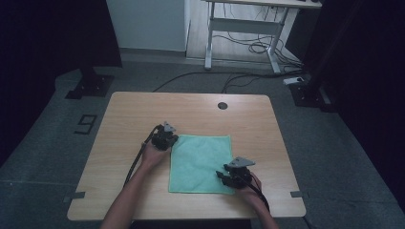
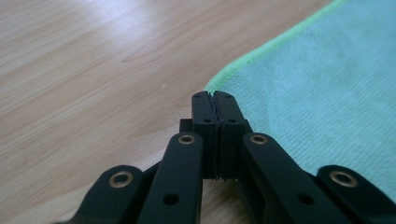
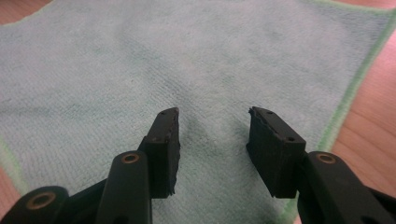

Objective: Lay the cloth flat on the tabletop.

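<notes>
A green cloth (image 1: 200, 162) lies flat on the wooden table (image 1: 143, 114), a little right of the middle. My left gripper (image 1: 168, 138) sits at the cloth's far left corner. In the left gripper view its jaws (image 2: 213, 95) are pressed together, and the bright hem of the cloth (image 2: 327, 93) runs into their tips. My right gripper (image 1: 224, 175) rests at the near right part of the cloth. In the right gripper view it (image 3: 212, 116) stands open just above the cloth (image 3: 187, 56), with bare fabric showing in the gap between the pads.
A dark round grommet (image 1: 222, 105) is set in the table near its far edge. Beyond the table are a white desk frame (image 1: 243, 28), floor cables (image 1: 248, 76) and black stand bases (image 1: 90, 86). Bare wood surrounds the cloth.
</notes>
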`<state>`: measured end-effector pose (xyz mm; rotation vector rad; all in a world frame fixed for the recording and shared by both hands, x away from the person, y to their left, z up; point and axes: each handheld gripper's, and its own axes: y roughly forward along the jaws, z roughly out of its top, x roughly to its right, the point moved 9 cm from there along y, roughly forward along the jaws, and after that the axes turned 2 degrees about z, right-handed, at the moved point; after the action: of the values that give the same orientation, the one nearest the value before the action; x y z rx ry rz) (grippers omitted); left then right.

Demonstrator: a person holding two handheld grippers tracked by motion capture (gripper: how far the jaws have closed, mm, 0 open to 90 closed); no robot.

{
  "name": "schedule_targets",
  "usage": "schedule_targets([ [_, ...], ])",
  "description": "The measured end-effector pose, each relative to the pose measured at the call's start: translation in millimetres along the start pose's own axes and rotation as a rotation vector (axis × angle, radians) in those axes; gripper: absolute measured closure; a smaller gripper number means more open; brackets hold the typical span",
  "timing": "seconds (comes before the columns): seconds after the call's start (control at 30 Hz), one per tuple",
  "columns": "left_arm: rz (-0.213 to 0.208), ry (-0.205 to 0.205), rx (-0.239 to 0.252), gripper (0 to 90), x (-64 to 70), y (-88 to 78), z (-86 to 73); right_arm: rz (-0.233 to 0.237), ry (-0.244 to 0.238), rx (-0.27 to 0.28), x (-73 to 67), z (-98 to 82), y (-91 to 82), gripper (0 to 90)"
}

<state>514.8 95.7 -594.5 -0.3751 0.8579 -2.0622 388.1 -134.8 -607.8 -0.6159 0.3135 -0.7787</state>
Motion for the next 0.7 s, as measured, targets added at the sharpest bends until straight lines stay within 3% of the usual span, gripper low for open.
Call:
schedule_targets([
  [0.13, -0.007, -0.019, 0.015, 88.3, -3.8, -7.4, 2.8, 0.01, -0.004, 0.041, -7.9, 9.7, -5.5, 53.8],
  [0.23, -0.018, -0.031, 0.026, 88.1, -2.7, -8.8, 6.5, 0.05, -0.037, 0.086, -29.1, 26.8, -11.0, 53.1],
  [0.27, -0.018, -0.031, 0.026, 88.1, -2.7, -8.8, 6.5, 0.05, -0.037, 0.086, -29.1, 26.8, -11.0, 53.1],
  [0.3, -0.019, -0.028, 0.026, 88.1, -1.6, -8.3, 8.1, 0.078, -0.054, 0.105, -41.7, 35.2, -12.0, 52.5],
  [0.33, -0.019, -0.028, 0.026, 88.1, -1.6, -8.3, 8.1, 0.078, -0.054, 0.105, -41.7, 35.2, -12.0, 52.5],
  [0.37, -0.016, -0.033, 0.031, 88.1, -0.9, -8.0, 9.3, 0.111, -0.063, 0.117, -54.2, 42.2, -11.6, 51.8],
  [0.4, -0.016, -0.033, 0.031, 88.0, -0.9, -8.0, 9.3, 0.111, -0.063, 0.117, -54.2, 42.2, -11.6, 51.8],
  [0.47, -0.013, -0.039, 0.028, 88.0, -0.8, -7.8, 9.3, 0.161, -0.072, 0.133, -71.7, 50.0, -8.5, 51.0],
  [0.53, -0.015, -0.041, 0.027, 88.0, -0.9, -8.0, 9.3, 0.177, -0.074, 0.135, -77.2, 51.6, -6.6, 50.8],
  [0.57, -0.01, -0.042, 0.026, 88.0, -1.5, -8.6, 9.4, 0.221, -0.069, 0.134, -89.7, 52.8, -1.3, 50.1],
  [0.7, -0.018, -0.053, 0.03, 87.8, -0.9, -9.3, 10.3, 0.269, -0.109, 0.104, -114.8, 49.8, 12.0, 49.0],
])
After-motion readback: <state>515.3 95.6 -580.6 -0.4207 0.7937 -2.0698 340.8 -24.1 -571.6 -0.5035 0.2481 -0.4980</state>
